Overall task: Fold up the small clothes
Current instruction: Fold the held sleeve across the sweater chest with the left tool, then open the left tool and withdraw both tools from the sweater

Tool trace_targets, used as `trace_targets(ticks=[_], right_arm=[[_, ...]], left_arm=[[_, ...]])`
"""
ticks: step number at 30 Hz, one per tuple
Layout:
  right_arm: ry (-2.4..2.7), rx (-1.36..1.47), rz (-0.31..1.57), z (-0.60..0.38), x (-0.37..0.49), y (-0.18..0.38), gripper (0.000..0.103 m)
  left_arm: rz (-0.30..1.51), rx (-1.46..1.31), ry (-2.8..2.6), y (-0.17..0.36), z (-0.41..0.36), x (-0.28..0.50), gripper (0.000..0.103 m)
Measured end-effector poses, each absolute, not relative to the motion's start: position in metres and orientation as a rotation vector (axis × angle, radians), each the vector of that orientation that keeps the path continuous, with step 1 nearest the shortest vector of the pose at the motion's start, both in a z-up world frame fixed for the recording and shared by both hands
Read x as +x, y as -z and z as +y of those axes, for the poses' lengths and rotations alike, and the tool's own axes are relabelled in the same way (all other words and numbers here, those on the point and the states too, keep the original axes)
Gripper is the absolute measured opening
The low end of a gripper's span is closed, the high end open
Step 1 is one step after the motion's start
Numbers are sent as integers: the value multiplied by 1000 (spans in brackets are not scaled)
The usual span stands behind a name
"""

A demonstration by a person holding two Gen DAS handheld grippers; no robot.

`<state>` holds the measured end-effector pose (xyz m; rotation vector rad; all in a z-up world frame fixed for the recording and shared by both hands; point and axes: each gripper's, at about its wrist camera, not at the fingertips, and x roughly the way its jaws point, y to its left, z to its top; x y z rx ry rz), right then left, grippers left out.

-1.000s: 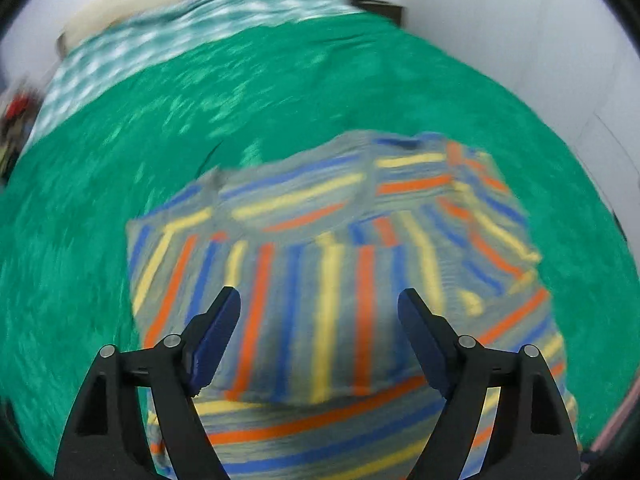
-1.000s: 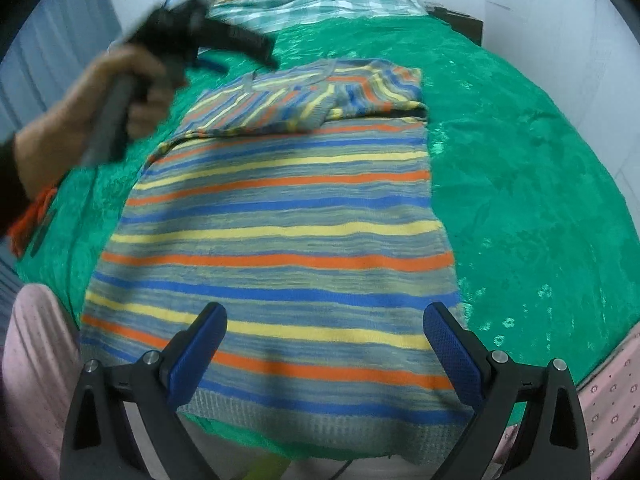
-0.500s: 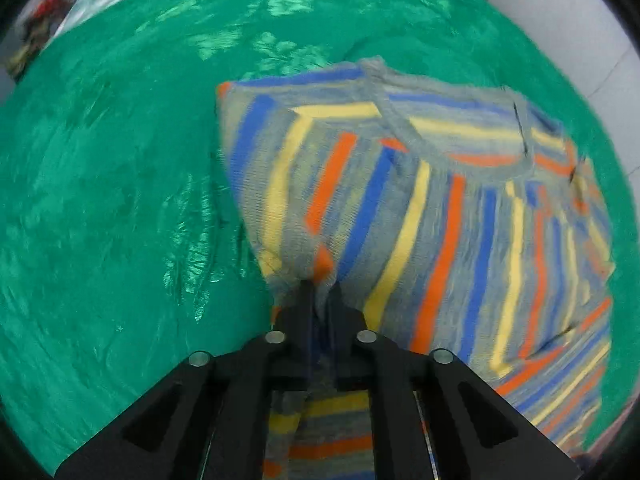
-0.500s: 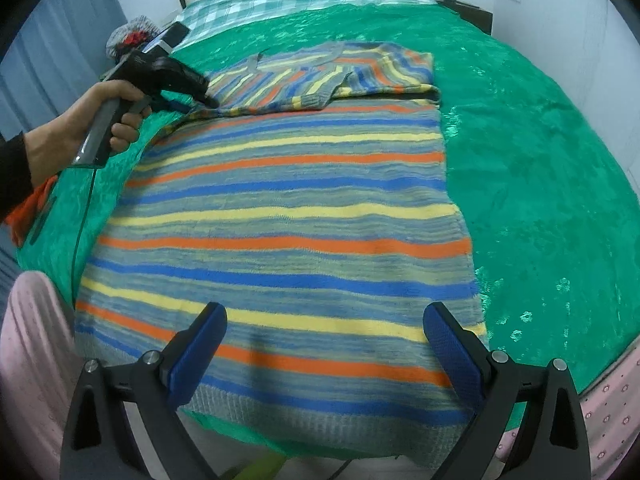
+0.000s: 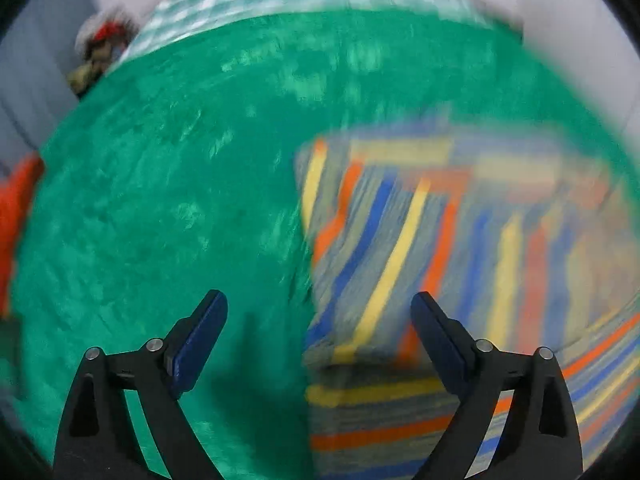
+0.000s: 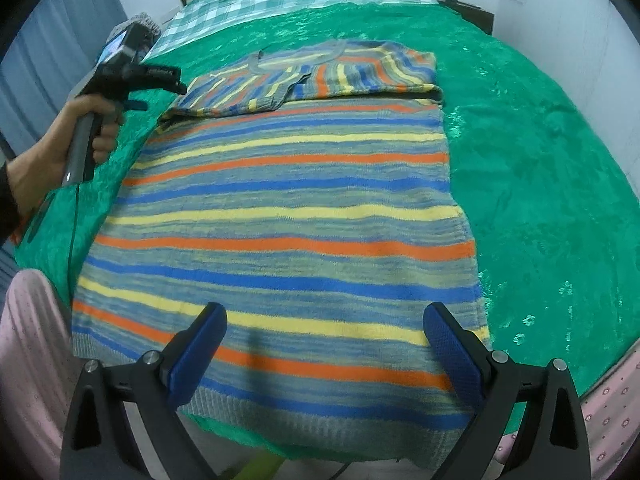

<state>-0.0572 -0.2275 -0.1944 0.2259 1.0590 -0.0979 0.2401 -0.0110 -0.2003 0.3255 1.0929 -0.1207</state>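
Grey knit sweater with blue, yellow and orange stripes [image 6: 280, 216] lying flat on green textured bedspread [image 6: 540, 168], sleeves folded across its top, left gripper [image 5: 318, 316] opening with nothing between its jaws at sweater's left edge, right gripper [image 6: 325, 328] spread wide and empty over hem

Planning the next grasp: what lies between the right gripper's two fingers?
In the right wrist view, the open right gripper frames only the striped sweater, its lower body, lying flat on the green bedspread.
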Motion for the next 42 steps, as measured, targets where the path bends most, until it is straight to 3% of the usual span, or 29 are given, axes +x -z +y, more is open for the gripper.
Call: trace_targets(ticks=[2,11,20,34,42], right_arm=[[108,242,1060,-232,-56,192,98],[264,189,1056,-249,-58,164,98],[380,96,1046,-254,-66,155,98],[440,24,1024,-248,-78,144,98],[460,37,1018,-251,-82,143,98]], left_arm=[[1111,412,120,218,-11,234,94],[1022,227,208,147,18,140,96],[1089,139,294,166,1,45,97],[1138,81,207,198,17,24,97],[1174,146,203,220,8,27,103]])
